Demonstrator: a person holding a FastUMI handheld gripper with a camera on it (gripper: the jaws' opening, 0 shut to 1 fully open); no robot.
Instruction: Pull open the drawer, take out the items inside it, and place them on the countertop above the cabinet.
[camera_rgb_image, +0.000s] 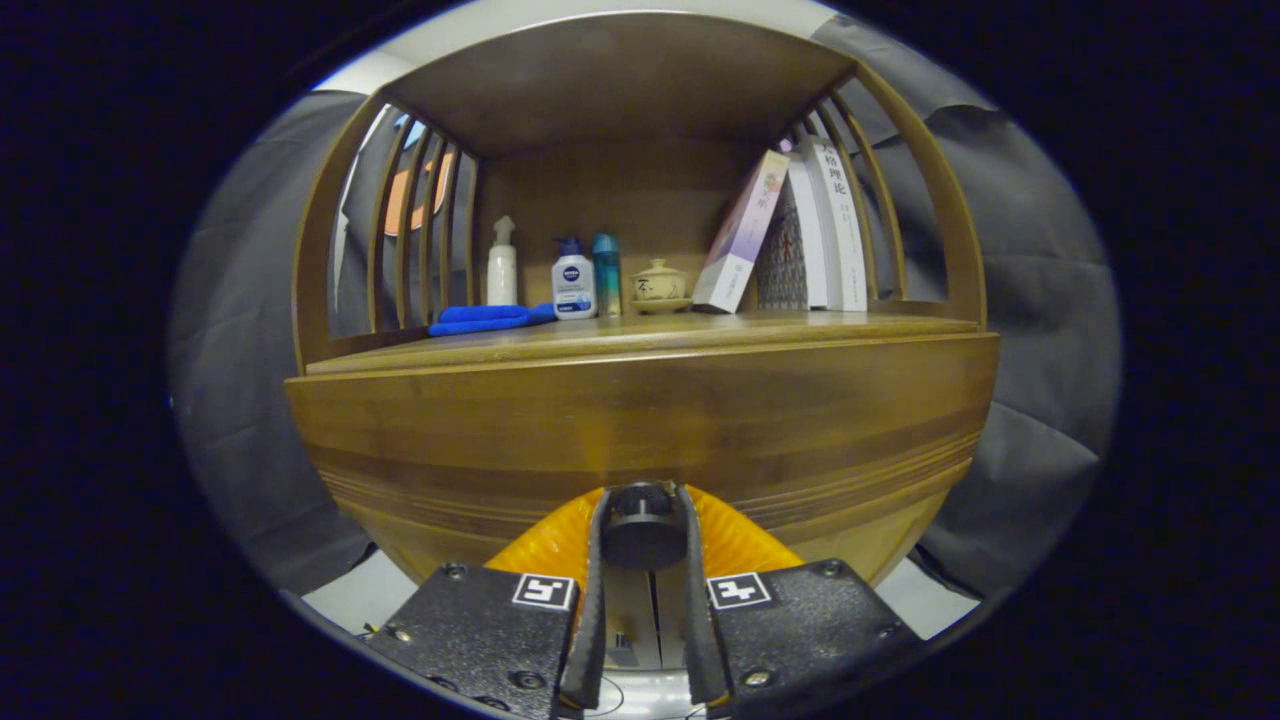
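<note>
A wooden cabinet fills the view, with its drawer front (640, 420) straight ahead and close. A dark round knob (642, 525) sticks out of the drawer's lower middle. My gripper (642, 500) is shut on that knob, one finger pressing each side of it. The drawer's inside and whatever lies in it are hidden behind the front panel. Above the drawer runs the wooden countertop (850, 325), under a shelf roof with slatted sides.
On the countertop lie a blue cloth (485, 318), a white pump bottle (501, 265), a white and blue bottle (573, 285), a teal can (606, 272), a small lidded ceramic pot (659, 285) and leaning books (800, 230). Bare wood lies in front of them.
</note>
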